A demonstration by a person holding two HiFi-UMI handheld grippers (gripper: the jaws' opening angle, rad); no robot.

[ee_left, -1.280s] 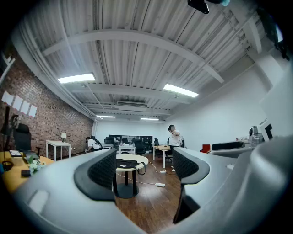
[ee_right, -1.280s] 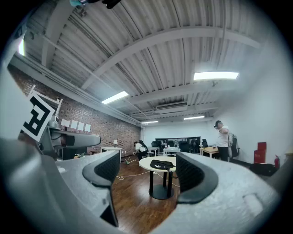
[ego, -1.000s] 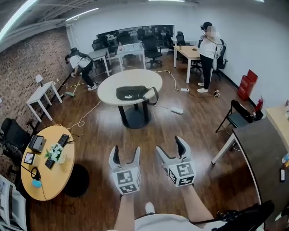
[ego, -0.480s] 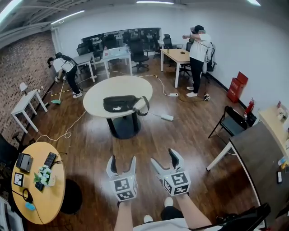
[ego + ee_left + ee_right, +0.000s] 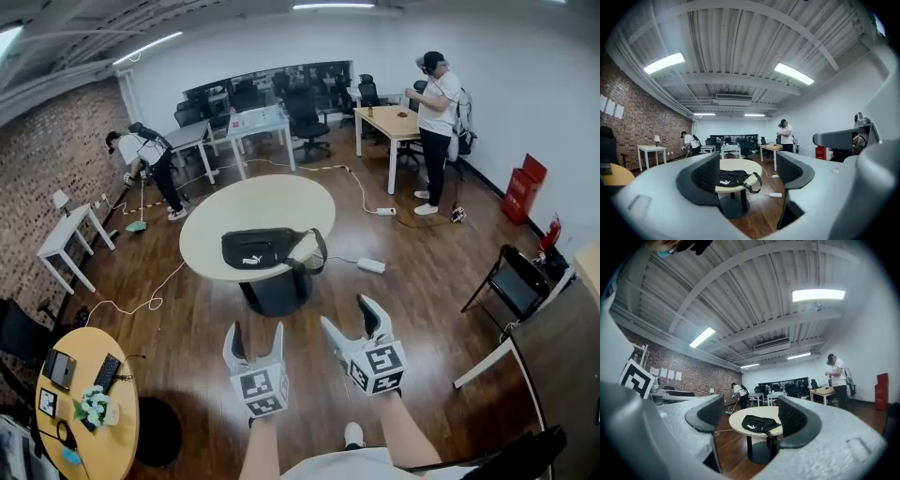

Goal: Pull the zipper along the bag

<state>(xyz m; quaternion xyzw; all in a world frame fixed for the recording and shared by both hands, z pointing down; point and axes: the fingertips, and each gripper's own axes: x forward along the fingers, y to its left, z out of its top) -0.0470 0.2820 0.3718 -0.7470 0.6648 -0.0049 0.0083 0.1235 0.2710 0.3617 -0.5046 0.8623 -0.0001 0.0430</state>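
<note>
Head view: left tongs [image 5: 256, 331] and right tongs [image 5: 349, 314] gape empty; well ahead on the counter [image 5: 225, 211], the black waist bag [image 5: 265, 248] looks soft, so pin its fabric and pull the zipper tab.

The left grey two-jaw gripper [image 5: 256, 334] and right grey two-jaw gripper [image 5: 348, 317] point forward side by side on bare forearms [image 5: 263, 450], jaws apart, gripping nothing.

The right gripper [image 5: 751, 412] has its jaws apart, framing a black bag [image 5: 758, 423] on a table [image 5: 735, 422].
</note>
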